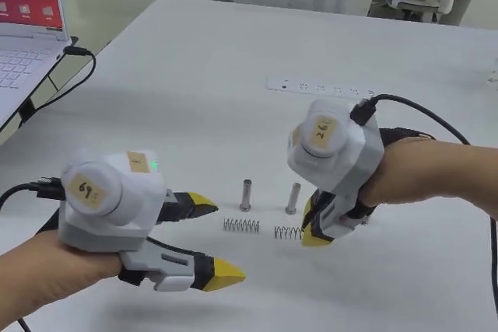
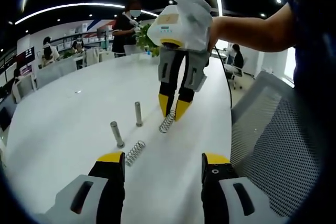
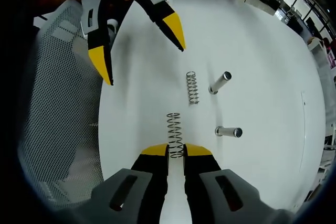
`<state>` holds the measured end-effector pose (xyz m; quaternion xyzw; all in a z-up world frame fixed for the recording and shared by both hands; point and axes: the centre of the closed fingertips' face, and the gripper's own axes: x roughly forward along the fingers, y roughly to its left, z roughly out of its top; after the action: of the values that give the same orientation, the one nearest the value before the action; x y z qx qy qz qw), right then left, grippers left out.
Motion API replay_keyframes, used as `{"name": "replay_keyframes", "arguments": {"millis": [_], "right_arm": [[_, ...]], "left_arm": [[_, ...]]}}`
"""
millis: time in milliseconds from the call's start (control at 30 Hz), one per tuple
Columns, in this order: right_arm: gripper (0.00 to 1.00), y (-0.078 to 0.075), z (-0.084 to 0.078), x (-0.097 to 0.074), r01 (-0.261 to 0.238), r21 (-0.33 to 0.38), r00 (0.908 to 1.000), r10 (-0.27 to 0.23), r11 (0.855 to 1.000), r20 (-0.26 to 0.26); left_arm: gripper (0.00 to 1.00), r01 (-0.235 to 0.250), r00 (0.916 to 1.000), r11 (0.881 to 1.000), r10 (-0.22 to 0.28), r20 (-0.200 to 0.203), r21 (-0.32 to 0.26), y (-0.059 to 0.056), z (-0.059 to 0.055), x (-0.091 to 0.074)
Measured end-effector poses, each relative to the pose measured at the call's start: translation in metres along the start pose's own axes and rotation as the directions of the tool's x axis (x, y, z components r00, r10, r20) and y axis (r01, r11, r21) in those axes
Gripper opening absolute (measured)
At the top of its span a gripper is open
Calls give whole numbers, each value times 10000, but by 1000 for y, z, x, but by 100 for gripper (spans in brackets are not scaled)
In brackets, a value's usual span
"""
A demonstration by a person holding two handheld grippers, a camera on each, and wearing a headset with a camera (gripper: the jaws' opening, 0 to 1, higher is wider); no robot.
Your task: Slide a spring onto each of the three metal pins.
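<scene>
We judge no spring is seated yet: left pin [image 1: 246,194] and right pin [image 1: 293,197] stand upright and bare, and left spring [image 1: 241,225] lies on the table [image 1: 194,75] just in front of them. The right gripper [image 3: 176,150] pinches the near end of right spring [image 3: 175,127], which lies beside right pin; the gripper tips steeply downward, with the right hand [image 1: 420,172] behind it. The left gripper [image 1: 229,240] has its jaws wide apart and holds nothing; it sits roughly level, aimed toward the springs, with the left hand [image 1: 39,277] low.
</scene>
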<state>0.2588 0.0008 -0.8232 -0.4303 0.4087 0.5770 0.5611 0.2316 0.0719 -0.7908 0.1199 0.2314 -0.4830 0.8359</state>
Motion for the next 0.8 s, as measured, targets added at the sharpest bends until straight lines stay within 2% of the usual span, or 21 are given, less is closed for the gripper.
{"name": "replay_keyframes", "arguments": {"millis": [333, 800], "right_arm": [[8, 7, 9, -5, -123, -247, 9999, 124, 9996, 56], [8, 19, 21, -6, -297, -701, 9996, 295, 9971, -39]], "left_arm": [[49, 217, 9997, 9997, -218, 113, 67, -3, 6, 2], [42, 695, 9976, 9968, -696, -11, 402, -15, 8, 10]]}}
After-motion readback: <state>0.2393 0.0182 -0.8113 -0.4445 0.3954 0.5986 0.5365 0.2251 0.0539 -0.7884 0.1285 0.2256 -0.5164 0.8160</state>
